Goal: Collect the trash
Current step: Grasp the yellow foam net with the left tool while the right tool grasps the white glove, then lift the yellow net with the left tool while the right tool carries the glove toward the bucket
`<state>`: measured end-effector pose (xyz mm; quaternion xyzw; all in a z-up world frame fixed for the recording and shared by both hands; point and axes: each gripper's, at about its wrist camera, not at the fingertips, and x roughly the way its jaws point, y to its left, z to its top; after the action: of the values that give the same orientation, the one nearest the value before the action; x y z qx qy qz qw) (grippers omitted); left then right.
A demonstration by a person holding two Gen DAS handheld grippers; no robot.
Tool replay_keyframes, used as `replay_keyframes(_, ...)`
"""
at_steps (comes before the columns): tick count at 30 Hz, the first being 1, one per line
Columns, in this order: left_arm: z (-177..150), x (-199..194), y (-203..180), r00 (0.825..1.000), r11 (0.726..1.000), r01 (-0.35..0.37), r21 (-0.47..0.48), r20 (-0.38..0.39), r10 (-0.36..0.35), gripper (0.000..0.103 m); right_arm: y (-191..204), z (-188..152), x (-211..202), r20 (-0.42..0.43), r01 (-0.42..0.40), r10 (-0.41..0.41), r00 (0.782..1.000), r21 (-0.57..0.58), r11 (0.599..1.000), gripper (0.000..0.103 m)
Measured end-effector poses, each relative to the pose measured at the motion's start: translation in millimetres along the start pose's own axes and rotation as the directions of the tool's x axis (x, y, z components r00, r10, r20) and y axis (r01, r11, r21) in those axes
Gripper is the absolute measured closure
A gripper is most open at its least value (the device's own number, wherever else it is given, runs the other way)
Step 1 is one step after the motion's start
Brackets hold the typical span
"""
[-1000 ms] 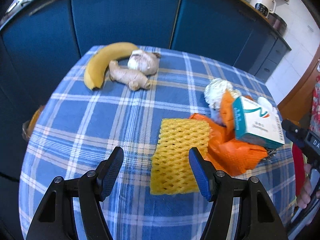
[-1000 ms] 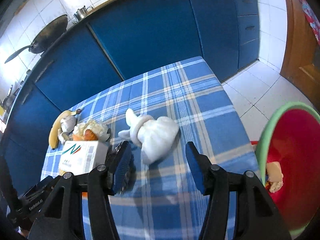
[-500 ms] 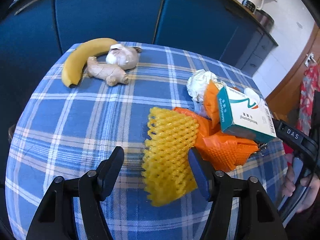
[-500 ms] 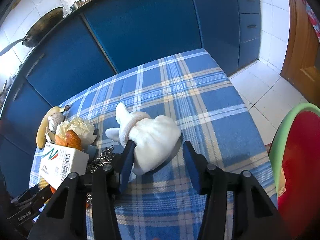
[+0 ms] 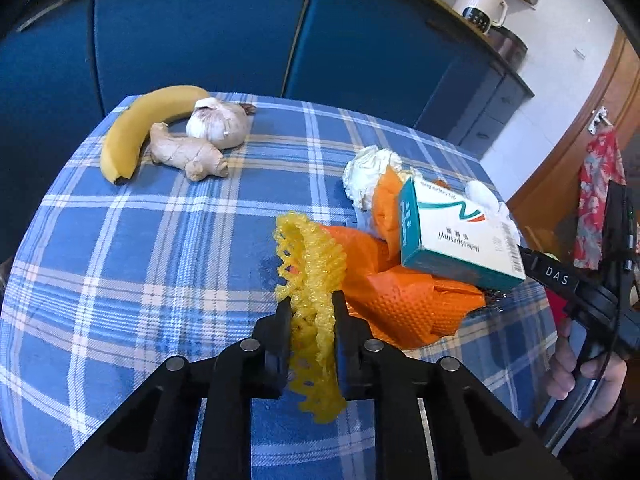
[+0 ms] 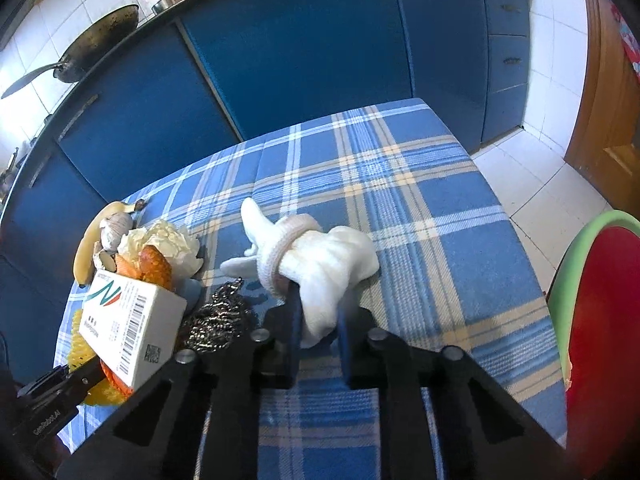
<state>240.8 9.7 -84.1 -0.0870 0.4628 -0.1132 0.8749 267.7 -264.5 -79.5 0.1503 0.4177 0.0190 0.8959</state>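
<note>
My left gripper (image 5: 311,312) is shut on a yellow foam fruit net (image 5: 310,264), which stands crumpled between the pads above the blue plaid tablecloth (image 5: 160,240). Beside it lie an orange net bag (image 5: 400,300), a teal and white carton (image 5: 452,236) and a crumpled white tissue (image 5: 368,172). My right gripper (image 6: 318,312) is shut on a white glove (image 6: 320,256) with a rolled cuff. The carton (image 6: 128,320), a steel scourer (image 6: 216,320) and the tissue (image 6: 164,240) lie left of it. A red bin with a green rim (image 6: 600,320) stands at the right.
A banana (image 5: 140,128), a ginger root (image 5: 184,154) and a garlic bulb (image 5: 218,120) lie at the table's far left corner. Blue cabinets (image 5: 200,32) stand behind the table. The table edge (image 6: 516,240) drops to a white tiled floor (image 6: 540,176) on the right.
Both grippers have closed from open. The left one moved forward and pinched the yellow net, which bunched upright. The right one moved forward and pinched the white glove.
</note>
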Motion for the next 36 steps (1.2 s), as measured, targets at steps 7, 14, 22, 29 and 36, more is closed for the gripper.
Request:
replay_keyframes(7,2,-28,5,0.998,1.000,-0.018,-0.025,0.059,0.020,0.087,1,-1,-27,0.050,-0.023,0.022,0.998,0.012,1.000,0.088)
replay_keyframes(14,-3,-58,1,0.995,0.999,-0.006,-0.036,0.100,0.009,0.087,-1,-12,-62,0.078,-0.037,0.035,0.996,0.030,0.999,0.088)
replay_keyframes(22,-15,-85,-11,0.992,0.999,0.024,-0.024,0.126,-0.021,0.087,-6,-35,-102,0.098,-0.048,0.042,0.994,0.053,0.997,0.088)
replay_keyframes(29,-26,-105,-27,0.989,0.999,0.038,-0.003,0.141,-0.037,0.087,-15,-55,-134,0.115,-0.052,0.043,0.992,0.078,0.996,0.088)
replay_keyframes(36,-33,-118,-47,0.987,0.998,0.053,0.033,0.148,-0.057,0.087,-26,-74,-162,0.135,-0.056,0.041,0.990,0.111,0.992,0.088)
